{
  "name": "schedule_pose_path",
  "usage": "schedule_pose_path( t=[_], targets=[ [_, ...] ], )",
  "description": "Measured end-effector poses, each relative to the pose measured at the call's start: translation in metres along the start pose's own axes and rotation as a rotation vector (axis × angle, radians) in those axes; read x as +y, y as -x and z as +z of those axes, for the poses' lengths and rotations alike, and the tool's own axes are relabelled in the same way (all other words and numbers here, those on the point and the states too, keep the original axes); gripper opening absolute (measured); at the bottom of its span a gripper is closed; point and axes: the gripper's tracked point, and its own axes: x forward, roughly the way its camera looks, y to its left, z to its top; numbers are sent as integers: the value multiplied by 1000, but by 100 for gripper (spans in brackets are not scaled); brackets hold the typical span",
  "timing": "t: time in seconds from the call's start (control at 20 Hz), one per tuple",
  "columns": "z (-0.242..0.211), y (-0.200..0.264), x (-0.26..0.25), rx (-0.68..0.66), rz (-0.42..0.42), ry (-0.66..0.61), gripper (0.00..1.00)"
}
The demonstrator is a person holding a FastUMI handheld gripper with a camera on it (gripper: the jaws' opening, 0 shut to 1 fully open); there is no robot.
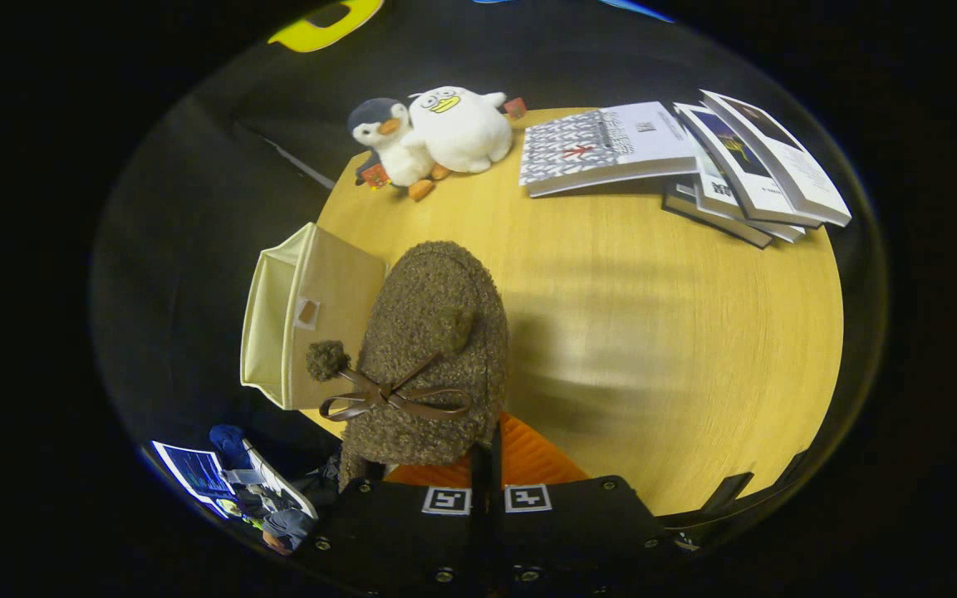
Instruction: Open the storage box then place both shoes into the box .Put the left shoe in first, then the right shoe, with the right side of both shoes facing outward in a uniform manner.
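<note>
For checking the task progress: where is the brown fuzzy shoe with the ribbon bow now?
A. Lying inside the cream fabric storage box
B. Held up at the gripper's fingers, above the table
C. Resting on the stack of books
B: the brown fuzzy shoe hangs at the gripper, fingers closed on it, beside the cream fabric storage box.

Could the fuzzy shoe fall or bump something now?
Maybe. The gripper looks shut on the fuzzy brown shoe with a ribbon bow by its rear edge only, so it might slip. The cream fabric storage box sits at the round wooden table's edge; a nudge could push it off.
</note>
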Motion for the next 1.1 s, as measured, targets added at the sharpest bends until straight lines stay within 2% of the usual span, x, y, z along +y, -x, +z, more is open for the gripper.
schedule_pose_path(
  t=[0.45,0.65,1.1],
  targets=[
    [30,1,110,0,39,218,1],
    [43,-4,162,5,90,254,1],
    [84,-51,249,12,87,352,1]
  ],
)
